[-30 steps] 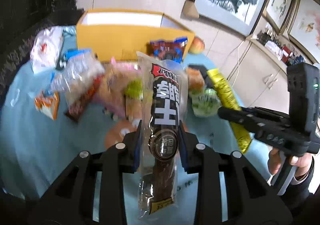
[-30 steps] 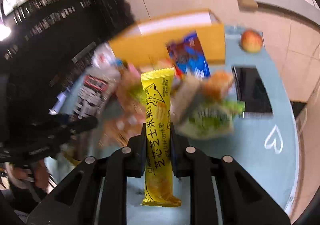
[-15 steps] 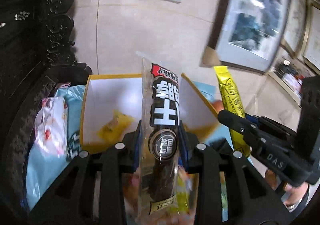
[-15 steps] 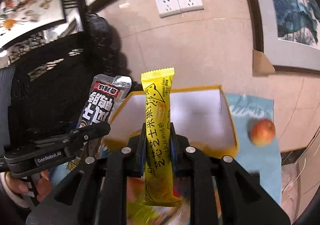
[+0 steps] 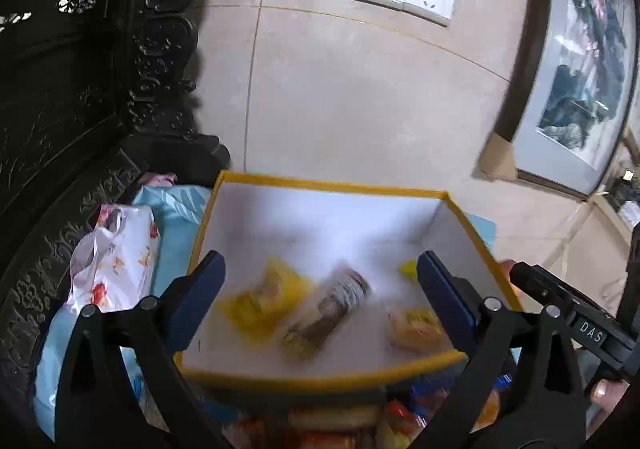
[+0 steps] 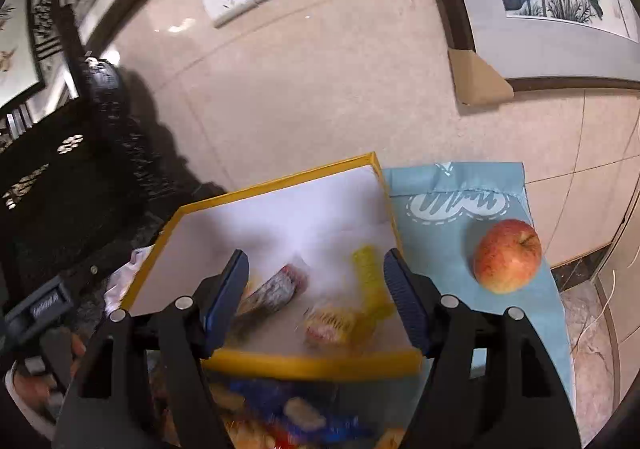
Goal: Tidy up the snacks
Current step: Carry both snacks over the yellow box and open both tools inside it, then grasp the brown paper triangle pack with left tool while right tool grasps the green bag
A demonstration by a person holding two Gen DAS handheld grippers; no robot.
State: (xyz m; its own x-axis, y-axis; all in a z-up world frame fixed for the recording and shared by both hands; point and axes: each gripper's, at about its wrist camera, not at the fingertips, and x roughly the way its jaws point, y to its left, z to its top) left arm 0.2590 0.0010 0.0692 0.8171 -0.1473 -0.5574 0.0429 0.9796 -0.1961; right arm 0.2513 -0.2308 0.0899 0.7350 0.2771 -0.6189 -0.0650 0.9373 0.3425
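Both grippers released above the yellow box, snacks inside.

The left gripper (image 5: pixel 320 289) and right gripper (image 6: pixel 314 289) have just been opening, and nothing sits between either pair of jaws. The dark sausage stick (image 5: pixel 328 309) lies blurred on the white floor of the box (image 5: pixel 332 185), and the yellow stick (image 6: pixel 370 281) lies by the right wall, near two other small packs. More snacks (image 6: pixel 296 417) stay heaped on the blue cloth (image 6: pixel 440 249) before the box; an apple (image 6: pixel 507 255) sits right of it.
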